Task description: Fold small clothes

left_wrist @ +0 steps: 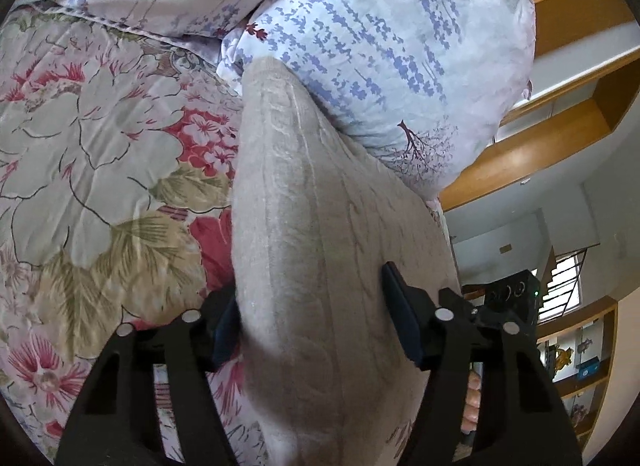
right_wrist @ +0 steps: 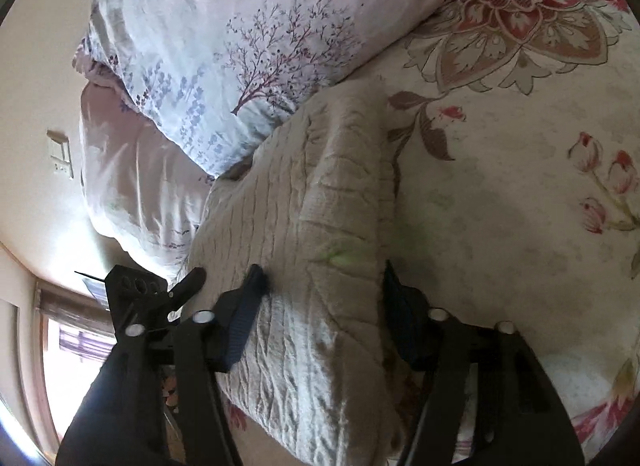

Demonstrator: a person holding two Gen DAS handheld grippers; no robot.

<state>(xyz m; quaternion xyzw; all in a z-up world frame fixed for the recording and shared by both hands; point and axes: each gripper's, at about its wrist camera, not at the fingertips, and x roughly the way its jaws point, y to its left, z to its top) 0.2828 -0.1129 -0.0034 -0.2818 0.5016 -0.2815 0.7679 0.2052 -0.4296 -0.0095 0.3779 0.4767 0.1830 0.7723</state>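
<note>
A floral bedspread carries a beige knit garment and pillow.

Home bedroom: floral quilt, pillows.

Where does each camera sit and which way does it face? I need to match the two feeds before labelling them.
Left wrist: sits on the left gripper, looks forward and down along its fingers at the beige knit garment on the floral bedspread; fingertips of a hand show.
Right wrist: sits on the right gripper, looks down at the same garment; the other gripper shows at left.
Shared: garment, bedspread, lavender-print pillow.
</note>
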